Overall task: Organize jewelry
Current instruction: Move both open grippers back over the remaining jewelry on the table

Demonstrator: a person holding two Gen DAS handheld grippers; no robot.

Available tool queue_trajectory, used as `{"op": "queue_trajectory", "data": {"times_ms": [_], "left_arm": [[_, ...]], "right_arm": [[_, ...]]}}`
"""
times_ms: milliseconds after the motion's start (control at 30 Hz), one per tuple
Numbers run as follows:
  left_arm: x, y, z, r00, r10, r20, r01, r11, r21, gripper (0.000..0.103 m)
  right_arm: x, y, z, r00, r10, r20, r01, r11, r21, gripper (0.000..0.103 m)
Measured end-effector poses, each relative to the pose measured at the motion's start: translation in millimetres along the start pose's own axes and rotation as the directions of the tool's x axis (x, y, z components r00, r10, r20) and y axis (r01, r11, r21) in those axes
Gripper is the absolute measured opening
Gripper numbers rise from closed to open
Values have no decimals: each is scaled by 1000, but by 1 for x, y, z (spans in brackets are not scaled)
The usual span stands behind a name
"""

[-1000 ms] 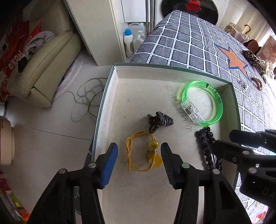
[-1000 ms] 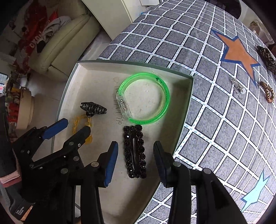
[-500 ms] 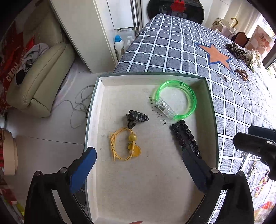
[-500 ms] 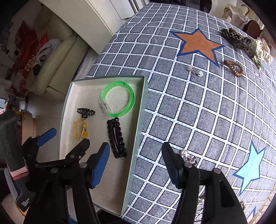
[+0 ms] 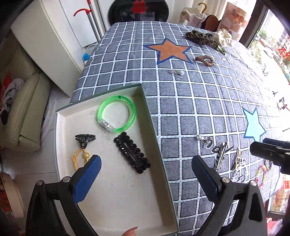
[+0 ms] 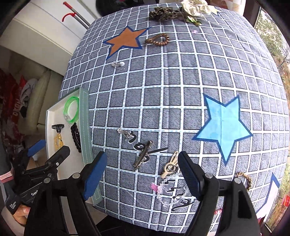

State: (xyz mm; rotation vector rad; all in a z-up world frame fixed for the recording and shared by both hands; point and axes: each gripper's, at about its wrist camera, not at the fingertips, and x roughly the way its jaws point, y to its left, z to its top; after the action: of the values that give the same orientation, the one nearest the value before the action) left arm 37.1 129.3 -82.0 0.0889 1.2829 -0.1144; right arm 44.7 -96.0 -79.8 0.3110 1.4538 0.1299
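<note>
A shallow white tray [image 5: 154, 127] sits at the table's left edge. In it lie a green bangle [image 5: 116, 113], a black beaded hair clip [image 5: 132, 152], a black claw clip [image 5: 85, 138] and a yellow cord bracelet [image 5: 80, 158]. My left gripper [image 5: 146, 174] is open and empty above the tray's right wall. My right gripper [image 6: 141, 172] is open and empty above loose pieces on the cloth: a metal hair clip [image 6: 143, 156], a beige clip [image 6: 170, 165] and a clear bead bracelet [image 6: 170, 190]. The tray also shows in the right wrist view [image 6: 85, 127].
A grey checked tablecloth [image 6: 181, 81] with orange and blue stars covers the table. A brown bead bracelet [image 6: 157, 40], a small silver piece [image 6: 118, 64] and leopard-print fabric [image 6: 163, 12] lie at the far side. A cream sofa [image 5: 23, 109] stands on the left.
Both grippers have pulled back from the tray and swung right over the cloth. Both jaws have opened wider. The yellow bracelet and black hair clip stay in the tray.
</note>
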Motion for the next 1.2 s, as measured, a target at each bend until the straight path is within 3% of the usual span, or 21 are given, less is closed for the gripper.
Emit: {"op": "queue_trajectory", "data": {"times_ms": [267,467,733,967,1200], "left_arm": [[1,-66,-2,999,-34,-34,39,987,157,103],[14,-97,-11,994,-49,-98,69,974,214,103],[39,-117,-21,980,-23,-197,75,963,257,103],[58,-120,-21,974,10,-228,48,968,245,103],[64,-119,-29,975,17,-222,38,969,243,103]], "right_arm": [[-19,-80,-42,999,-42,19,37,982,187,84],[-25,-129,-81,998,-68,-15,69,955,288,84],[-23,-176,-117,992,-103,-68,121,916,381,84],[-19,-204,-129,988,-124,-92,152,898,413,84],[-14,-220,-132,984,-144,-100,172,905,389,84]]}}
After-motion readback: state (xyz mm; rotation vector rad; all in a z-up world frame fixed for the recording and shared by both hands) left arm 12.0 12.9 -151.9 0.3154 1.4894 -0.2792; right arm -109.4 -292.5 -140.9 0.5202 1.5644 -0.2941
